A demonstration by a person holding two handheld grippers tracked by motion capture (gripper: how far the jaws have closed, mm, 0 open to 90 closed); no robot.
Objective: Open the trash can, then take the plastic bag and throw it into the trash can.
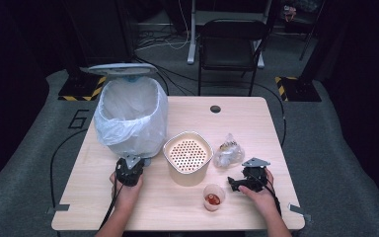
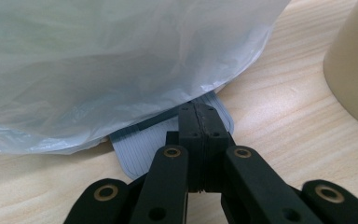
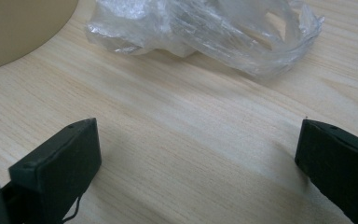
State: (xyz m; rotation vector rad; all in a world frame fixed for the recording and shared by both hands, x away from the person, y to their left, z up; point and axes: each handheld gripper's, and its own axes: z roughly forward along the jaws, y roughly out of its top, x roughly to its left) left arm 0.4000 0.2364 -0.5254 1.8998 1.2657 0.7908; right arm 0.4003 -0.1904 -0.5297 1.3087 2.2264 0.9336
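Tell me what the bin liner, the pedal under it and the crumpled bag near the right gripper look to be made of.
Bin liner: thin milky plastic film, creased, faintly glossy. Pedal: probably ribbed grey plastic or rubber, matte. Crumpled bag: clear glossy plastic film, wrinkled.

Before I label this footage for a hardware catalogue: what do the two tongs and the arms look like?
Both tongs are black. The left tongs have linked arms with brass-coloured rivets; the right tongs end in blocky black pads. Each carries a grey three-cornered plate on top and trails a black cable. The forearms are bare, with no sleeves in sight.
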